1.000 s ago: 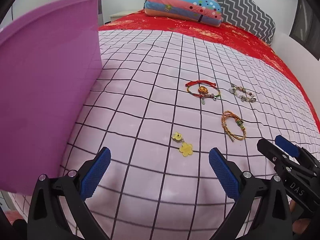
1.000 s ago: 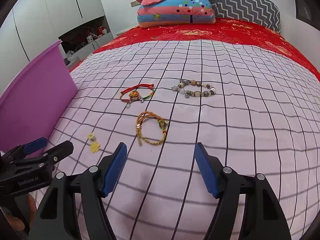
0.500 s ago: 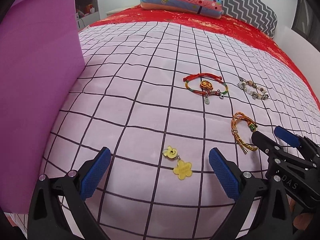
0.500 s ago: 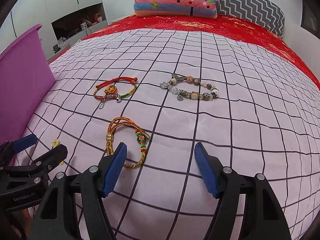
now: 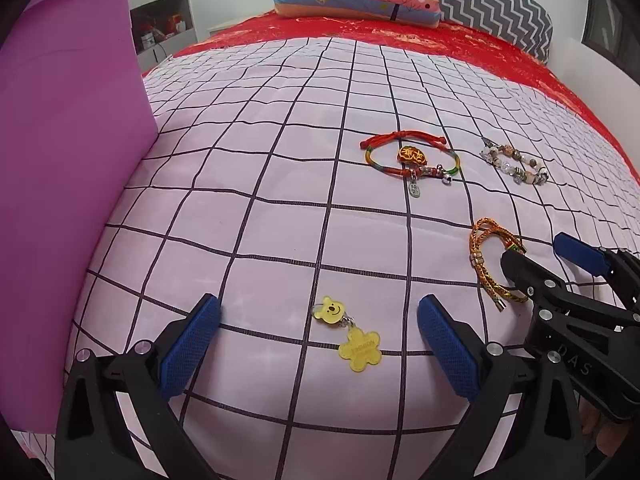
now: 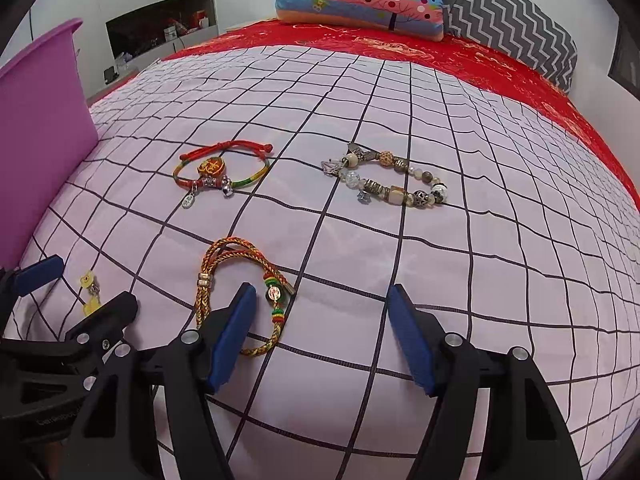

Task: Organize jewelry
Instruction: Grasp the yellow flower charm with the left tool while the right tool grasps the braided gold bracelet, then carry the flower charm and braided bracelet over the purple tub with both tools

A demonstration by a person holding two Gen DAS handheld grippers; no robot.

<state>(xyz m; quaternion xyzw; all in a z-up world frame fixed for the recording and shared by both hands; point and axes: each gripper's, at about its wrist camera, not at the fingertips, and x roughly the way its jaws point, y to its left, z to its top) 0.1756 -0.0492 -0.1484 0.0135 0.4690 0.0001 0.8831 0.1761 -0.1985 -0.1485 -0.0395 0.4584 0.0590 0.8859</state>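
Observation:
Several pieces of jewelry lie on a pink checked bedspread. A yellow bear-and-flower charm [image 5: 350, 334] lies between the open fingers of my left gripper [image 5: 318, 346]. An orange braided bracelet [image 6: 240, 292] lies partly under the left finger of my open right gripper [image 6: 320, 334]; it also shows in the left wrist view [image 5: 490, 264]. A red and green cord bracelet [image 6: 220, 172] and a beaded bracelet [image 6: 390, 180] lie farther back. Both grippers are empty and low over the bedspread.
A purple plastic bin [image 5: 68, 160] stands at the left edge of the bed. A red sheet [image 6: 400, 46], folded quilts [image 6: 360, 0] and a zigzag pillow [image 6: 512, 12] are at the far end. A shelf with clutter [image 6: 160, 28] is beyond the bed.
Both grippers have moved forward and lower toward the jewelry. The charm now sits between the left fingers and the braided bracelet has reached the right gripper's left finger.

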